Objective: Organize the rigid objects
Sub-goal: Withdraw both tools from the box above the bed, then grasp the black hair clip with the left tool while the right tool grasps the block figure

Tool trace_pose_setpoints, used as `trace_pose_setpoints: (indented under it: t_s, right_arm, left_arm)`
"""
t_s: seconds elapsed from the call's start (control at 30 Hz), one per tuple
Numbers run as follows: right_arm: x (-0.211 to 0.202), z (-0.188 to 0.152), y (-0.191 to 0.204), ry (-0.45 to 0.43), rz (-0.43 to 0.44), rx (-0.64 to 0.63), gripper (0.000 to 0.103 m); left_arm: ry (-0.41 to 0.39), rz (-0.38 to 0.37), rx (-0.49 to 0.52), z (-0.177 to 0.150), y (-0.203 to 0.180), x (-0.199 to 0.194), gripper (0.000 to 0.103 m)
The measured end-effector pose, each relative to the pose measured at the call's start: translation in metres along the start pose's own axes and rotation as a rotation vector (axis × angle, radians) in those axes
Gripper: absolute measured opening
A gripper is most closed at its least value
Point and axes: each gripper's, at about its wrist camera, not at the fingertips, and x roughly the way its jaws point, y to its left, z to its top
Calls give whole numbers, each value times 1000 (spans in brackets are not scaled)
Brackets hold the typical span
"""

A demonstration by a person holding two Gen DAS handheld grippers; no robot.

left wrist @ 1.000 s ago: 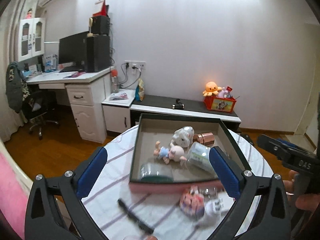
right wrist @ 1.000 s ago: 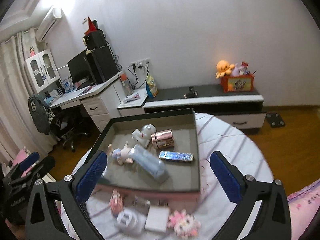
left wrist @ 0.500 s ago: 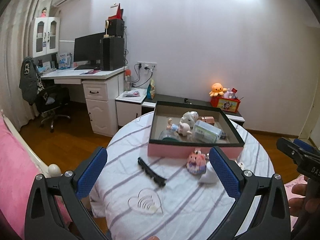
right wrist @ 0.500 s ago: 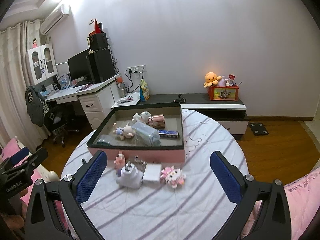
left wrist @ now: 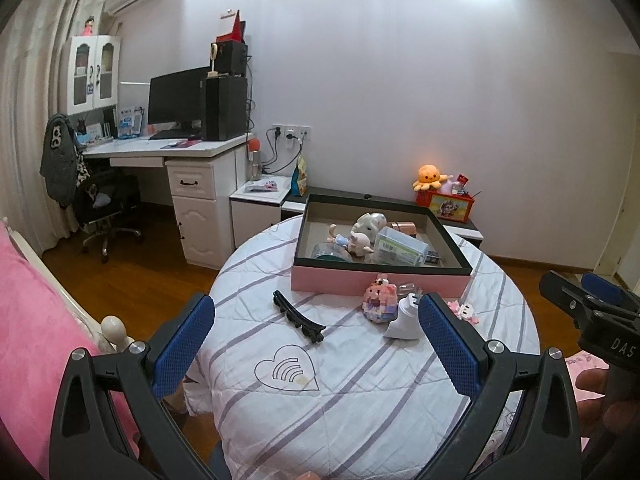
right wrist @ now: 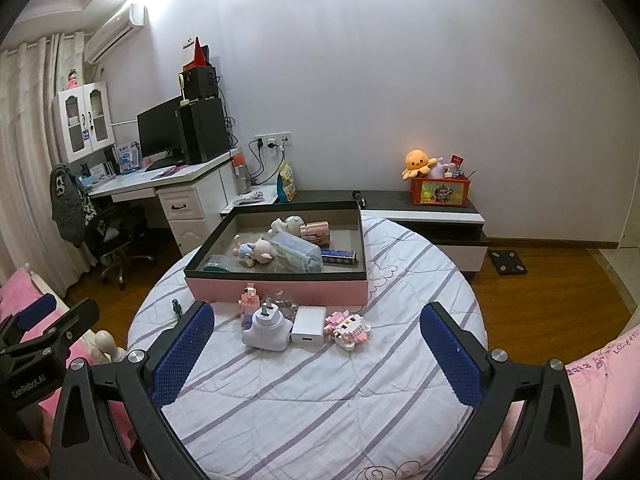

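A pink box with a dark rim stands at the far side of a round table; it holds small toys, a clear case and a rose metal can. In front of it lie a black hair clip, a pink block figure, a white plug adapter, a white charger and a pink block toy. My left gripper is open and empty, held back over the near table. My right gripper is open and empty too.
The table has a white quilted cover with purple stripes. A pink bed lies at left. A white desk with monitor and a low cabinet stand by the wall. Wooden floor surrounds the table.
Both grippers have pulled back and up from the box, so the whole table now shows. Both stayed open and empty.
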Motion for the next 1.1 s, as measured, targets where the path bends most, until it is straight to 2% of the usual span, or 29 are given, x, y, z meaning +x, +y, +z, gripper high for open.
trace_pose_setpoints:
  t_s: [0.2, 0.53, 0.9, 1.1]
  right_arm:
    - [0, -2, 3, 3, -8, -8, 103]
    - [20, -8, -7, 55, -36, -6, 103]
    - [90, -31, -33, 221, -87, -11, 103]
    - [126, -42, -41, 285, -85, -25, 103]
  left_arm:
    - [6, 11, 1, -3, 0, 0, 103]
    - [78, 39, -9, -12, 2, 27, 103]
    - [222, 90, -26, -31, 10, 101, 103]
    - [292, 103, -34, -37, 11, 151, 103]
